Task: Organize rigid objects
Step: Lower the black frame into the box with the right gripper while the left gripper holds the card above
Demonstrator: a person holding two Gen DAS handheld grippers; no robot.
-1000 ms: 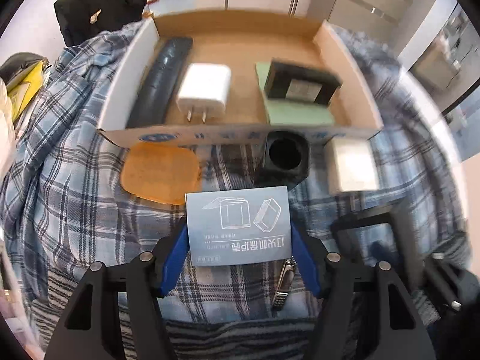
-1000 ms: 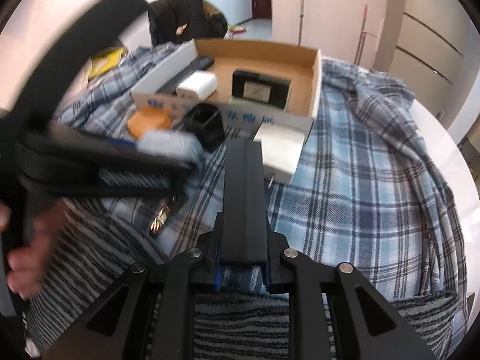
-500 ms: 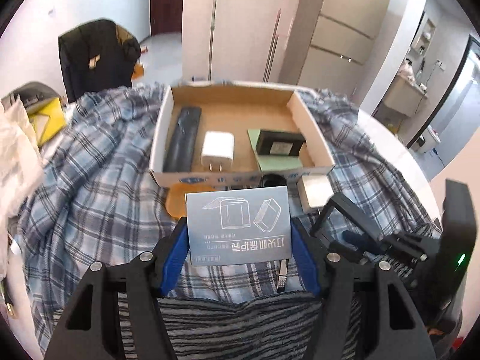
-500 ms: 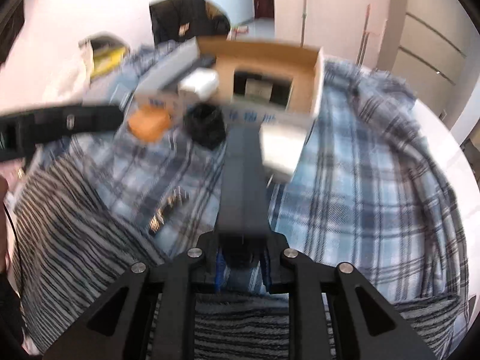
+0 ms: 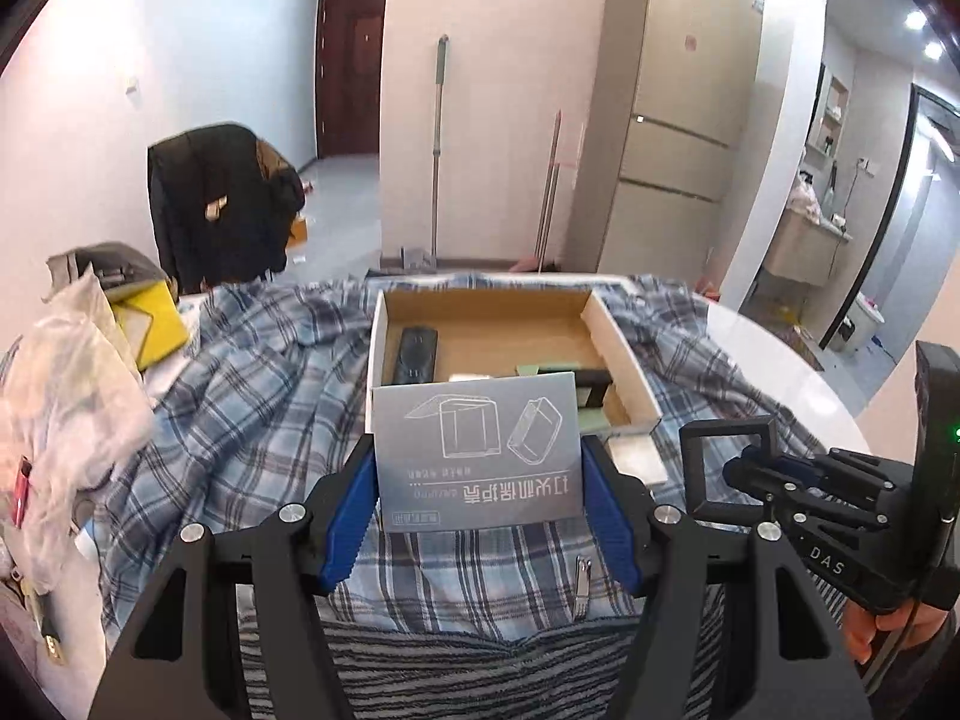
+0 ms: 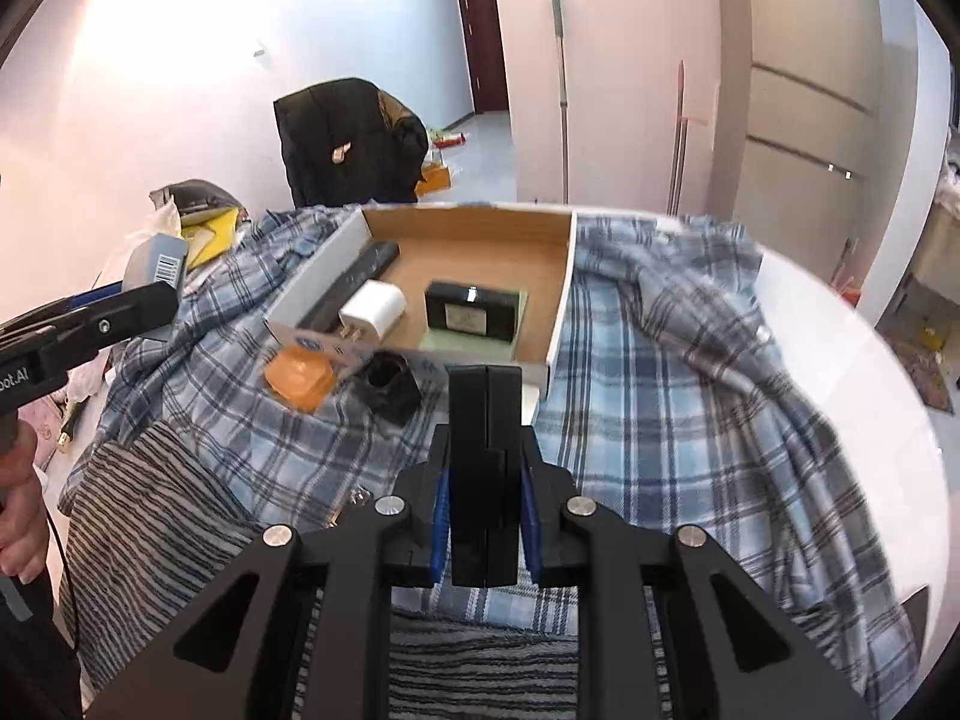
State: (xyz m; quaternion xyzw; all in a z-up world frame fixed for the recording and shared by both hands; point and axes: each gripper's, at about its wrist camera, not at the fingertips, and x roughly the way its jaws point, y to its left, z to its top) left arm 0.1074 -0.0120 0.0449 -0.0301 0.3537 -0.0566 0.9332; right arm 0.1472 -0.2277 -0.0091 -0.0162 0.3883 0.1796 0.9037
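Observation:
My left gripper (image 5: 478,498) is shut on a small grey carton (image 5: 477,450) printed with line drawings, held up in front of the cardboard tray (image 5: 624,360). My right gripper (image 6: 485,510) is shut on a flat black frame (image 6: 483,420), seen edge-on; in the left wrist view that frame (image 5: 690,474) shows as an open square. In the tray lie a black remote (image 6: 354,282), a white charger (image 6: 372,306) and a black block (image 6: 471,312) on a green pad. Before the tray sit an orange piece (image 6: 300,375), a black cup (image 6: 387,387) and a white square box (image 5: 636,459).
A nail clipper (image 5: 582,585) lies on the plaid cloth near the striped cloth (image 6: 150,510). Plastic bags (image 5: 66,384) and a yellow item crowd the left. The white table edge (image 6: 840,360) curves at the right. A dark coat on a chair (image 5: 222,204) stands behind.
Both grippers have risen and tipped up, so the tray looks smaller and farther off and more of the room shows. Each keeps its grip on its object.

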